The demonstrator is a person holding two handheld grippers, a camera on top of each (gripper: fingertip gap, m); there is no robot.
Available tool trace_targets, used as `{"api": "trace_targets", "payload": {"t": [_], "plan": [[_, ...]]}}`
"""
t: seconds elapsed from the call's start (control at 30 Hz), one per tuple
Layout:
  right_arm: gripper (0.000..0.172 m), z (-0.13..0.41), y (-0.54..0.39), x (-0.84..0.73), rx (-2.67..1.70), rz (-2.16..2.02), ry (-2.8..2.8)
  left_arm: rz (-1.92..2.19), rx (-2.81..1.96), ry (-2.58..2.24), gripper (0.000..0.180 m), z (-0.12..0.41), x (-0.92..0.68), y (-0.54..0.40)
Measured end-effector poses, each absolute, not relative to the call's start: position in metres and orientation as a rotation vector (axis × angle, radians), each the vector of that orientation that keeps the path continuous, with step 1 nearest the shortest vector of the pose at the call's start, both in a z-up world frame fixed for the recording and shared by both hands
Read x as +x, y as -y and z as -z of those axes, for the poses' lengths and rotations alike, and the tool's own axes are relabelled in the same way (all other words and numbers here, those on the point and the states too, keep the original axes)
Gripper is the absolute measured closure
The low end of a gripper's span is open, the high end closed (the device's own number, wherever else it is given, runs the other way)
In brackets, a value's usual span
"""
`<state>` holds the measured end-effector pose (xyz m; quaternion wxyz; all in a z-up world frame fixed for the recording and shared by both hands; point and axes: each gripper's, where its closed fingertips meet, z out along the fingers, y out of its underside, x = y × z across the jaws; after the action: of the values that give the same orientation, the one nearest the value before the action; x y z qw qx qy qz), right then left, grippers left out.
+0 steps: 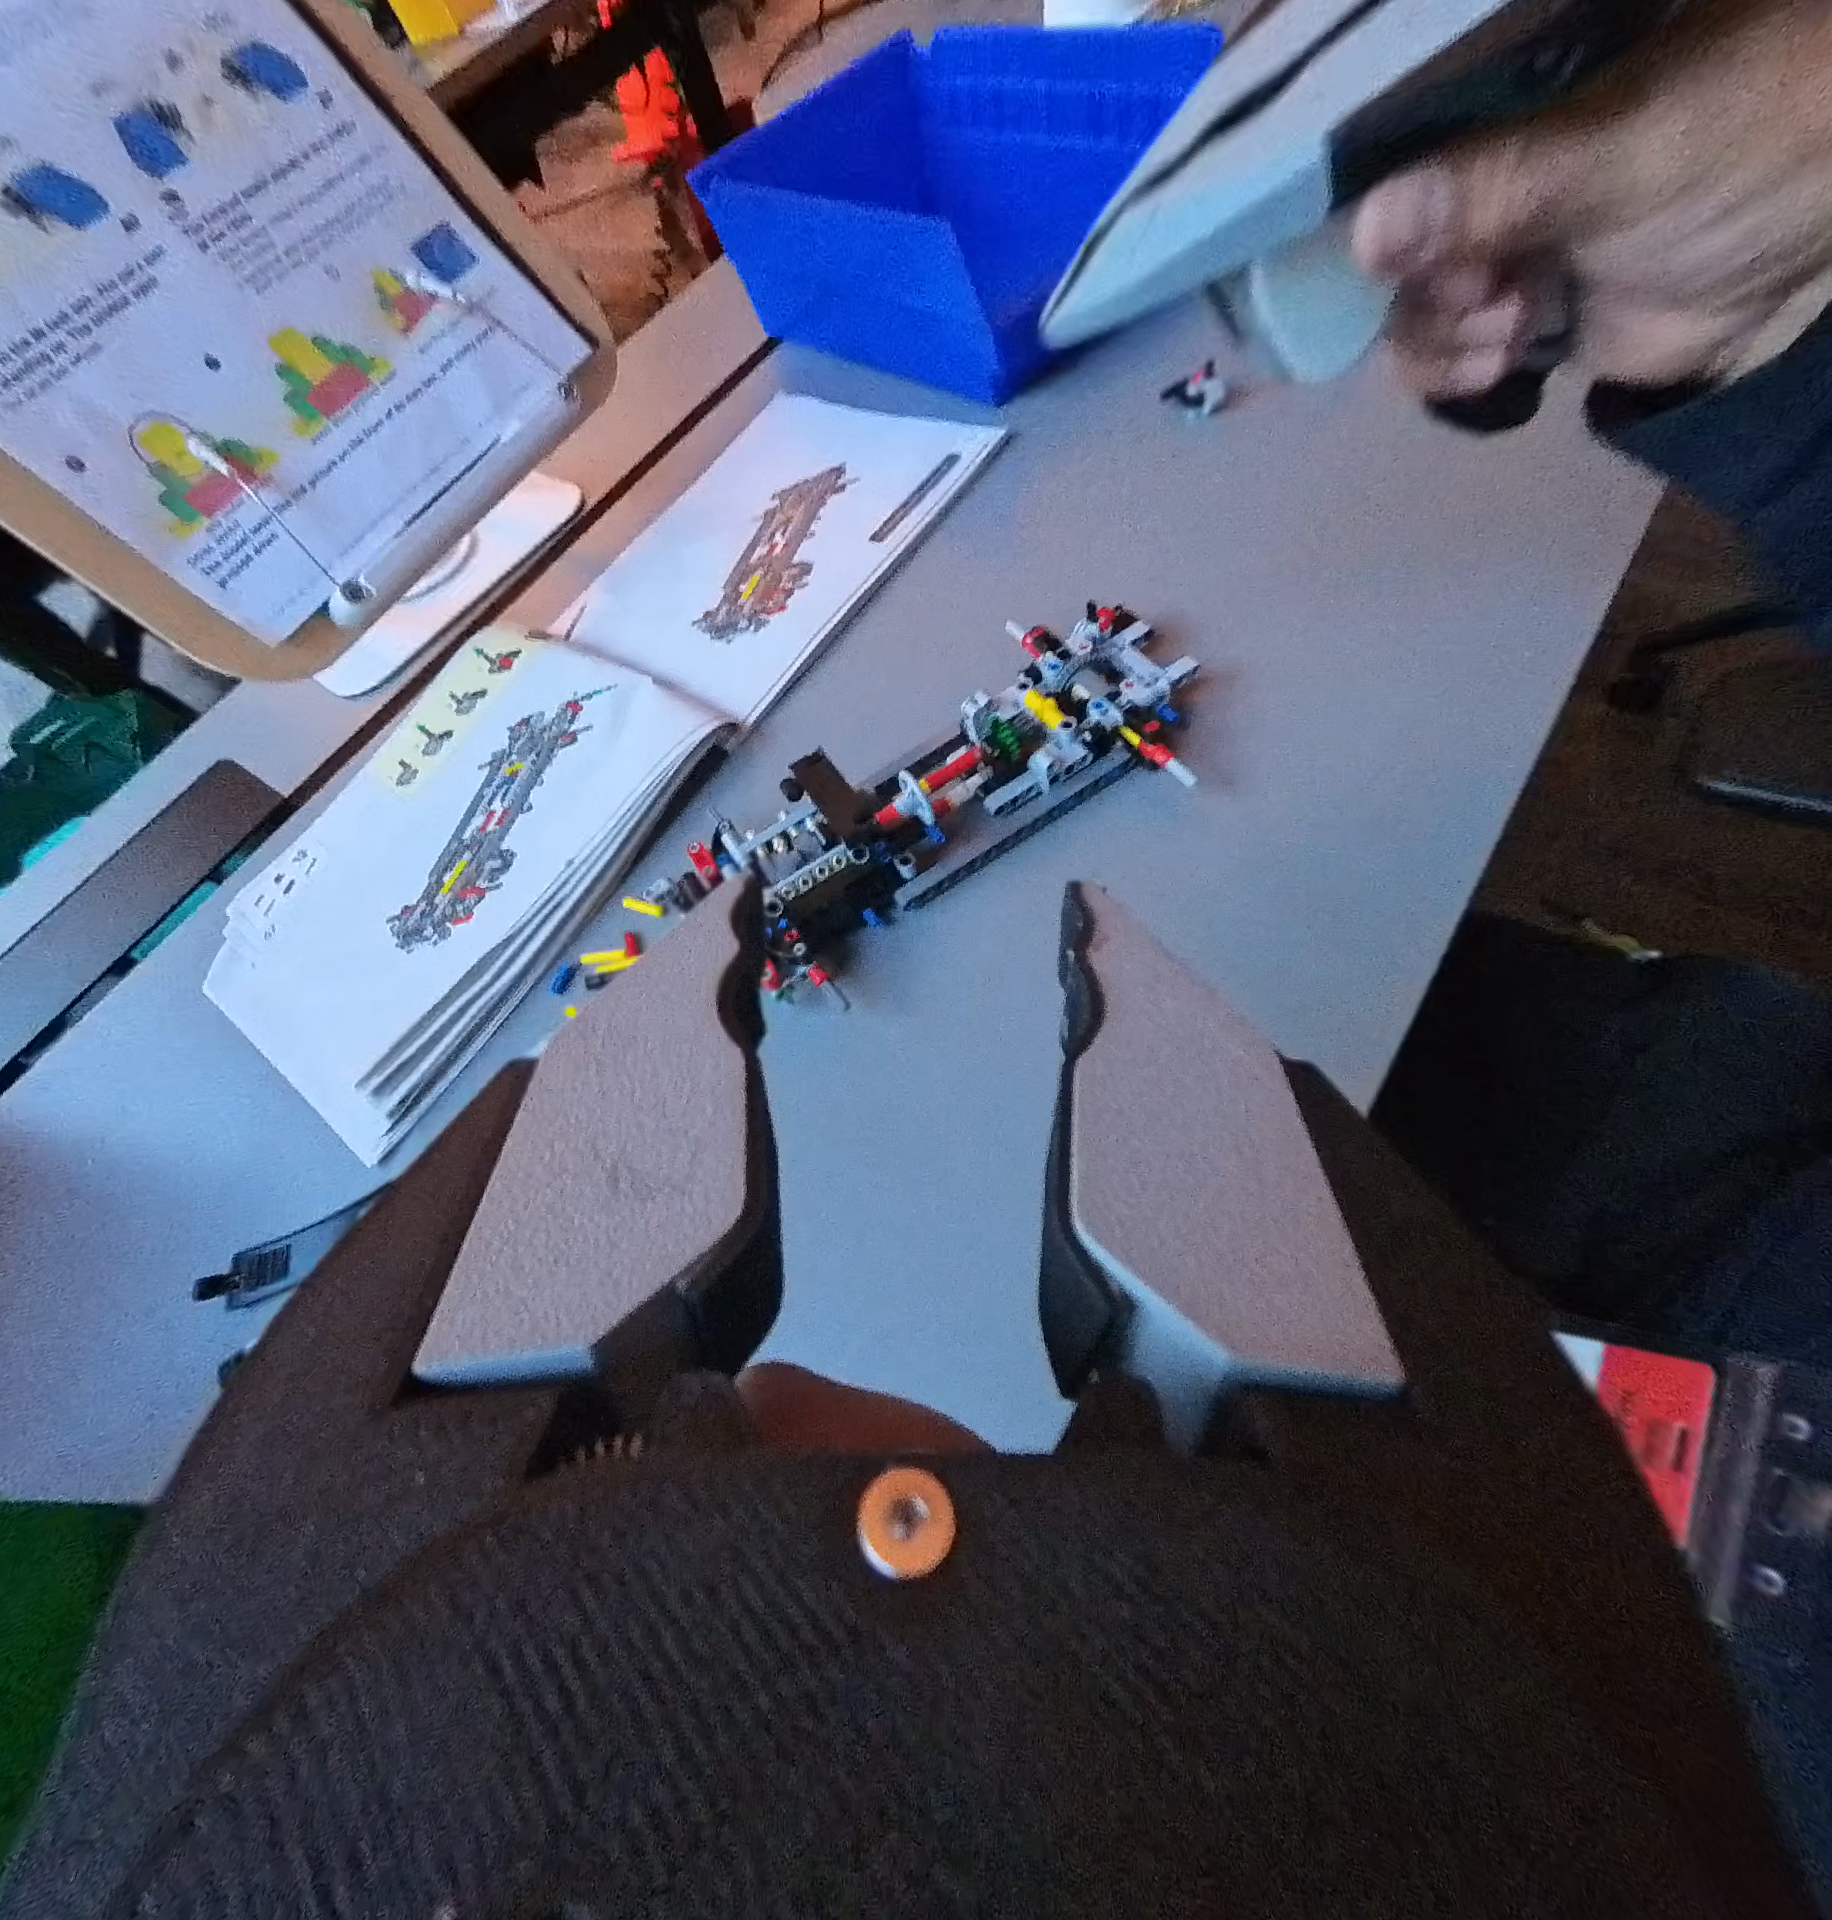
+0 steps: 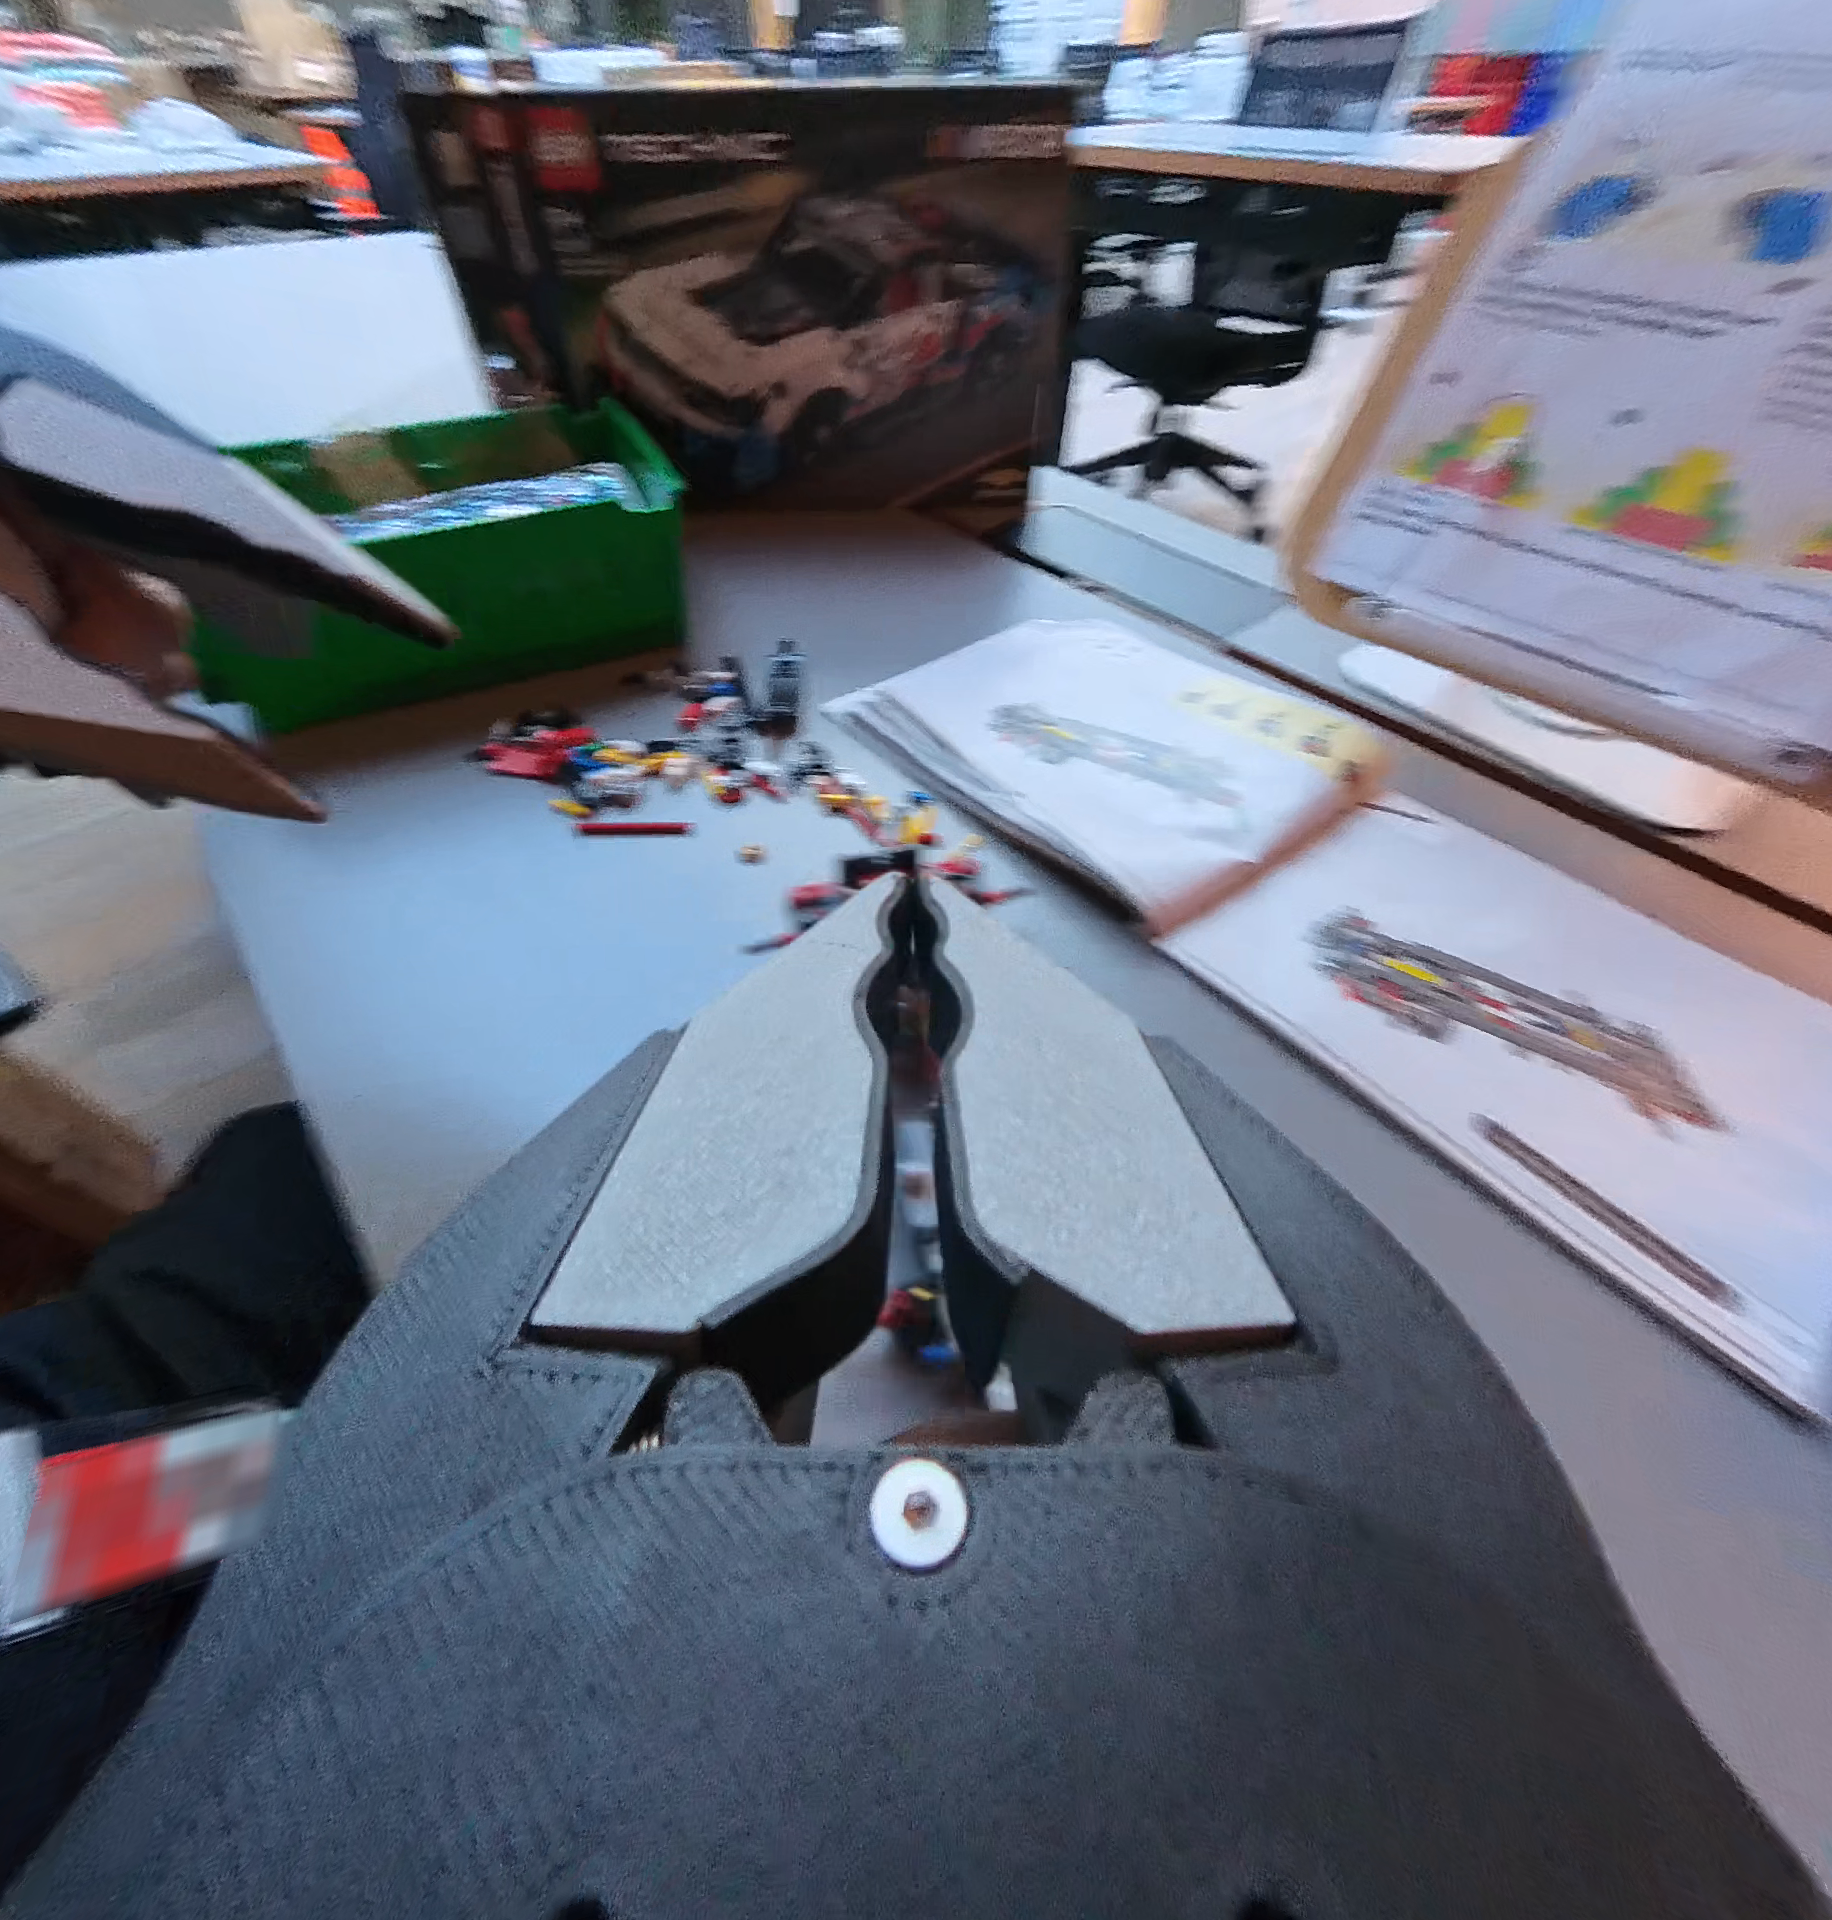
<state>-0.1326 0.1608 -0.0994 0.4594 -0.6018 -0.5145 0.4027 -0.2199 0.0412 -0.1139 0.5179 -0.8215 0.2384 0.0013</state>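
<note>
Open instruction booklet (image 1: pixel 496 862) along table (image 1: pixel 1307 623) left edge, pages flat for reading. Left gripper (image 1: pixel 912 935) above table's near part, fingers well apart, nothing between them; brick-built chassis (image 1: pixel 953 790) just beyond tips, loose pins beside it. Right gripper (image 2: pixel 914 883) tips closed together, apparently bare, hovering. Blue bin (image 1: pixel 891 208) at far edge.

each gripper (image 1: pixel 907 935) (image 2: pixel 914 888) is built on a dark ribbed printed body, topped by two flat grey tapered fingers (image 1: pixel 642 1122) with wavy black inner edges. a round washered screw (image 1: pixel 904 1522) is seen set at the centre. a dark sleeve (image 1: pixel 1764 416) is worn at the wrist.
</note>
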Motion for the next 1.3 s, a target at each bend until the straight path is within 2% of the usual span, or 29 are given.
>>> {"api": "trace_targets", "payload": {"t": [0.13, 0.23, 0.27, 0.3, 0.4, 0.47, 0.57, 0.87, 1.1, 1.2, 1.3], "plan": [[0.172, 0.102, -0.212, -0.088, -1.468, -0.765, 1.169, -0.080, -2.035, -0.609, 0.126, 0.148, -0.231, -0.060], [0.172, 0.132, -0.241, -0.055, -1.569, -0.620, 1.203, -0.099, -2.026, -0.715, 0.123, 0.167, -0.230, -0.073], [0.166, 0.146, -0.250, -0.041, -1.623, -0.558, 1.208, -0.102, -2.013, -0.776, 0.119, 0.174, -0.226, -0.077], [0.145, 0.161, -0.260, -0.026, -1.674, -0.496, 1.208, -0.113, -2.002, -0.837, 0.117, 0.180, -0.224, -0.082], [0.136, 0.192, -0.280, 0.017, -1.788, -0.344, 1.221, -0.208, -2.004, -0.980, 0.110, 0.197, -0.223, -0.101], [0.124, 0.201, -0.290, 0.038, -1.858, -0.302, 1.194, -0.263, -1.965, -1.065, 0.110, 0.199, -0.217, -0.116], [0.117, 0.219, -0.299, 0.061, -1.931, -0.281, 1.202, -0.265, -1.927, -1.182, 0.106, 0.201, -0.199, -0.138], [0.127, 0.249, -0.332, 0.072, -1.924, -0.277, 1.208, -0.241, -1.955, -1.431, 0.099, 0.217, -0.172, -0.186], [0.114, 0.262, -0.356, 0.060, -1.845, -0.283, 1.371, -0.117, -2.009, -1.218, 0.102, 0.212, -0.170, -0.179], [0.114, 0.270, -0.361, 0.057, -1.824, -0.267, 1.443, 0.062, -2.043, -1.044, 0.106, 0.207, -0.176, -0.163], [0.124, 0.272, -0.361, 0.049, -1.806, -0.328, 1.464, 0.128, -2.017, -0.901, 0.109, 0.199, -0.192, -0.155]]}}
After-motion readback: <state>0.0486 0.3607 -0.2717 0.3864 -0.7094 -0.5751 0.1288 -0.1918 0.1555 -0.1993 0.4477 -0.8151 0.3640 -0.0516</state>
